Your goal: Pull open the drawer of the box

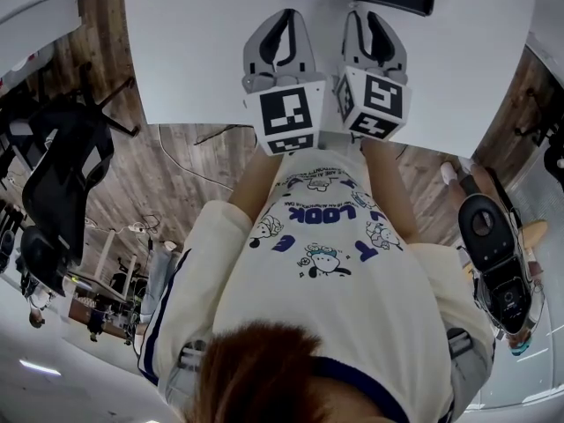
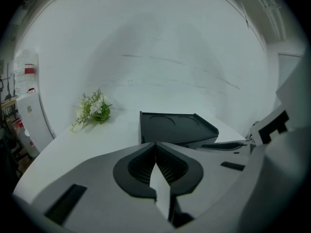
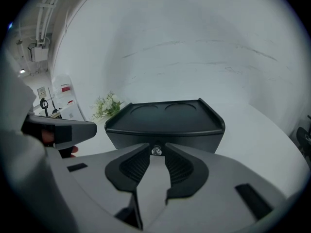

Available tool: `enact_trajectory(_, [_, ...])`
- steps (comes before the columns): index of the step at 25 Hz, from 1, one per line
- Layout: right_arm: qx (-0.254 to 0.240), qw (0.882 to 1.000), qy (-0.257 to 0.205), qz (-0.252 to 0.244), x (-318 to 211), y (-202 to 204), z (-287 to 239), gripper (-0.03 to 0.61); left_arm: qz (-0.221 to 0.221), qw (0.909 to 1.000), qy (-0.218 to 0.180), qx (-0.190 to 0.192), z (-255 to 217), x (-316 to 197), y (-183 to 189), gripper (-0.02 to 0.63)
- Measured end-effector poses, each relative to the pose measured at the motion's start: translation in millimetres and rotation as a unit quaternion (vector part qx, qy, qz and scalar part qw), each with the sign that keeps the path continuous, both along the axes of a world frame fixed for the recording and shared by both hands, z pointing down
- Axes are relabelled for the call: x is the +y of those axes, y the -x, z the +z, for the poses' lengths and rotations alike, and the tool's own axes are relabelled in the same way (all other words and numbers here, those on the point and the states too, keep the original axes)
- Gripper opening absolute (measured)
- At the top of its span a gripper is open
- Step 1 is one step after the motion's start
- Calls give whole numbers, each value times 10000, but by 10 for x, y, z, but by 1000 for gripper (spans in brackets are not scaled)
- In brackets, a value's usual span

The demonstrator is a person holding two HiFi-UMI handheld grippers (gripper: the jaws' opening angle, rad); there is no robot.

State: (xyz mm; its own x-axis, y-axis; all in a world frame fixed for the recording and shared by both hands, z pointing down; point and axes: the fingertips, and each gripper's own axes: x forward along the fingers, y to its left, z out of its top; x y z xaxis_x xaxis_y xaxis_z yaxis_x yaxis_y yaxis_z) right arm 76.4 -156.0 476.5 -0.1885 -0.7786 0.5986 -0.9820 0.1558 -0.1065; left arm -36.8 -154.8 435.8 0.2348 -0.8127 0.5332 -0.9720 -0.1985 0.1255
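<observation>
The box [image 3: 165,123] is set on the white bench [image 3: 252,125], drawer shut. Its knob [image 3: 156,151] is framed between the slightly spread jaws of the right gripper [image 3: 156,153]. The left gripper [image 2: 155,145] is held beside it, jaws pressed together on nothing.

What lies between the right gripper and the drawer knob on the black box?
Nothing: the right gripper view shows the right gripper with tips parted right at the knob on the black box.
</observation>
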Motion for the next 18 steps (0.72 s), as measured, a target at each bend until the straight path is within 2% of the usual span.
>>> enact_trajectory(18, [-64,9995,287,-100,-83,37,256,123,-85,9998,205,-18,184,-25,5,17])
